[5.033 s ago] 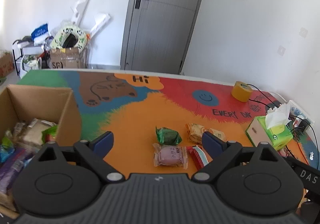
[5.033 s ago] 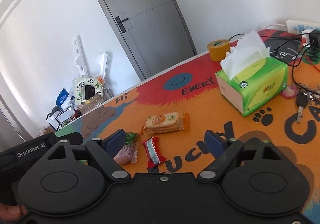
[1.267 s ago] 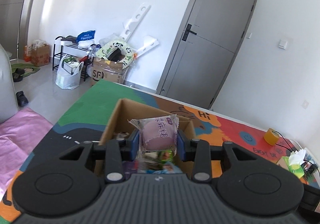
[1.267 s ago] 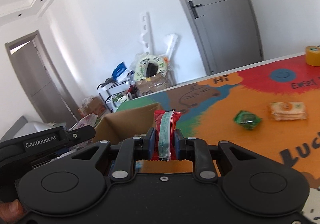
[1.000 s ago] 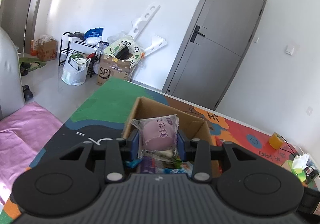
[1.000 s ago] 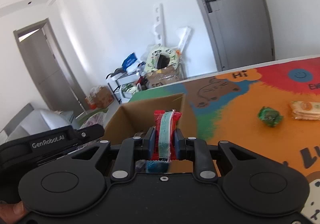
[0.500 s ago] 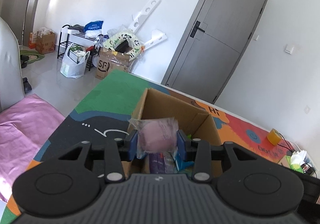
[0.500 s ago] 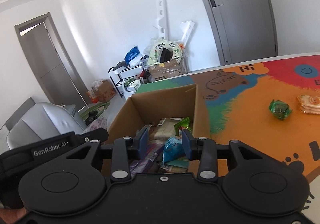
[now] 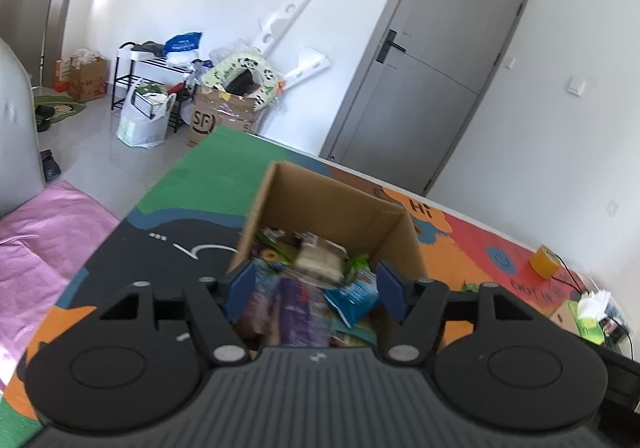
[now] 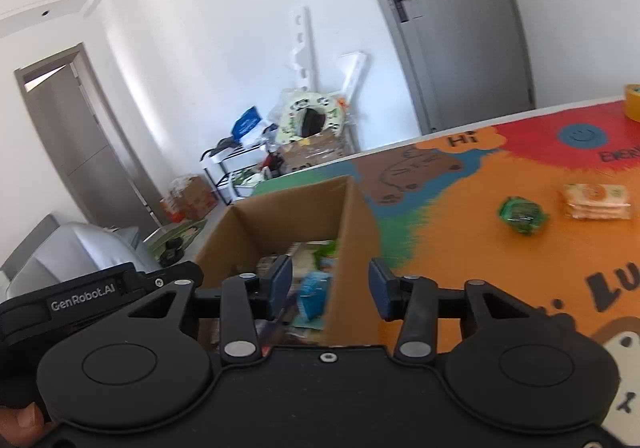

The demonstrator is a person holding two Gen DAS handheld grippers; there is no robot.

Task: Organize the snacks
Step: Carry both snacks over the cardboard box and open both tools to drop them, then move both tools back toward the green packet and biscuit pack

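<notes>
Now both grippers are held over the cardboard box (image 9: 340, 203), jaws parted and nothing gripped. The left gripper (image 9: 314, 294) and the right gripper (image 10: 330, 288) have just been opening, with only the heaped snack packets (image 9: 316, 272) in the box seen between the pads. A drop-off step appears to be finishing. 2 snacks are left on the printed table mat (image 10: 460, 248), well apart from the box: a green wrapped sweet (image 10: 520, 215) and, beyond it, a cracker pack (image 10: 596, 201). A reach back across the mat is likely called for next.
</notes>
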